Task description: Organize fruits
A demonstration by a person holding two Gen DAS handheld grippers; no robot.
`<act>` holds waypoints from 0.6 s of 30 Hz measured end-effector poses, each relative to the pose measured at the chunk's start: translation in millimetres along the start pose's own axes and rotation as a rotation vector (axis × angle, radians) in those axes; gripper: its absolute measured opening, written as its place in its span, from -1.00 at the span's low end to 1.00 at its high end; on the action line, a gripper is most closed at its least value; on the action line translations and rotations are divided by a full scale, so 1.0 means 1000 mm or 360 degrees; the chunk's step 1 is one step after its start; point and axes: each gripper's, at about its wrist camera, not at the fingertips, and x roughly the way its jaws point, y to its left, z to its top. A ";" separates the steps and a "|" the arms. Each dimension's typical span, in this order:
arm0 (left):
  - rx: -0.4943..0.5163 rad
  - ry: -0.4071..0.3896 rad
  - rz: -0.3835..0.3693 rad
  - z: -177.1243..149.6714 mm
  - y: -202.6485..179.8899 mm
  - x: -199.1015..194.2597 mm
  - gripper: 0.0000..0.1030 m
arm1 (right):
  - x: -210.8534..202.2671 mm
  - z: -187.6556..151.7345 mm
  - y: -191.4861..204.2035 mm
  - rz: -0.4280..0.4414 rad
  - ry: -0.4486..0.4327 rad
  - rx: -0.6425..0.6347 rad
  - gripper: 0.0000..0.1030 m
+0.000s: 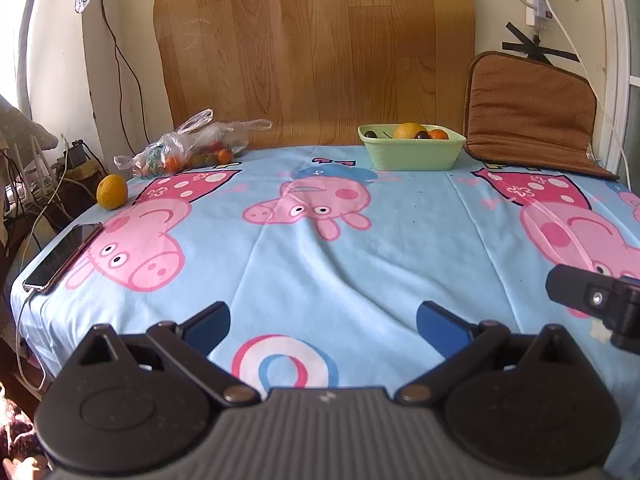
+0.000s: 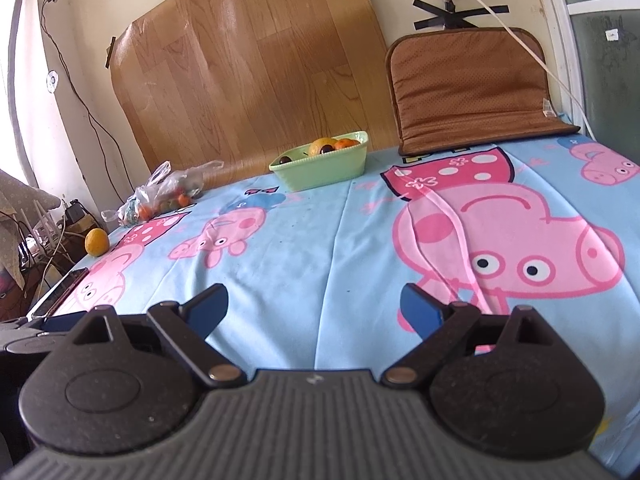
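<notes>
A light green bowl (image 1: 412,152) stands at the far side of the table and holds an orange, a smaller orange fruit and dark round fruits; it also shows in the right wrist view (image 2: 320,168). A loose orange (image 1: 112,191) (image 2: 97,242) lies at the far left edge. A clear plastic bag (image 1: 192,146) (image 2: 168,194) with small orange, red and green fruits lies behind it. My left gripper (image 1: 323,322) is open and empty above the near table edge. My right gripper (image 2: 314,307) is open and empty, to the right of the left one.
A phone (image 1: 62,258) (image 2: 60,292) with a cable lies at the left table edge. A brown cushion (image 1: 528,112) (image 2: 472,92) leans on the wall at the back right. A wood-pattern sheet (image 1: 312,48) covers the wall. The cartoon tablecloth (image 1: 320,248) covers the table.
</notes>
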 end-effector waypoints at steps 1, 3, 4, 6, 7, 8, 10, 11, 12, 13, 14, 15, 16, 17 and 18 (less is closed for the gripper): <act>0.0004 -0.0001 0.0003 0.000 0.000 0.000 0.99 | 0.000 0.000 0.000 0.0002 -0.0001 -0.0002 0.84; 0.0011 0.0001 0.0004 -0.001 -0.001 0.000 0.99 | -0.002 0.000 0.000 0.0003 -0.0011 -0.0012 0.84; 0.0016 0.0002 0.0003 -0.001 -0.002 0.000 1.00 | -0.002 0.000 0.001 0.0001 -0.0015 -0.0013 0.84; 0.0028 0.0003 0.0009 -0.001 -0.004 0.000 0.99 | -0.003 0.001 -0.001 -0.0003 -0.0019 -0.0005 0.84; 0.0035 0.0003 0.0012 -0.002 -0.004 0.000 0.99 | -0.003 0.001 -0.001 -0.0005 -0.0018 -0.0002 0.84; 0.0042 0.0003 0.0015 -0.002 -0.005 0.001 1.00 | -0.002 0.001 -0.001 -0.0006 -0.0015 0.0002 0.84; 0.0055 0.0002 0.0025 -0.003 -0.006 0.001 0.99 | -0.001 0.000 -0.001 -0.0003 -0.0005 0.0003 0.84; 0.0058 0.0001 0.0028 -0.003 -0.006 0.001 0.99 | -0.001 0.000 0.000 -0.0001 -0.0002 0.0001 0.84; 0.0061 0.0001 0.0029 -0.003 -0.006 0.001 1.00 | -0.001 0.000 0.000 0.0001 -0.0001 -0.0001 0.84; 0.0064 0.0003 0.0029 -0.003 -0.006 0.001 1.00 | 0.000 0.000 0.001 0.0003 0.0000 -0.0003 0.84; 0.0067 0.0003 0.0028 -0.003 -0.006 0.001 0.99 | 0.000 0.000 0.001 0.0003 0.0000 -0.0005 0.84; 0.0070 0.0004 0.0027 -0.003 -0.006 0.002 1.00 | 0.000 0.000 0.001 0.0004 0.0002 -0.0006 0.84; 0.0075 0.0005 0.0026 -0.003 -0.006 0.002 0.99 | 0.001 0.000 0.001 0.0004 0.0004 -0.0005 0.84; 0.0078 0.0005 0.0025 -0.003 -0.006 0.002 0.99 | 0.001 0.001 0.001 0.0005 0.0006 -0.0005 0.84; 0.0078 0.0005 0.0023 -0.003 -0.006 0.002 1.00 | 0.001 0.001 0.000 0.0007 0.0009 -0.0003 0.84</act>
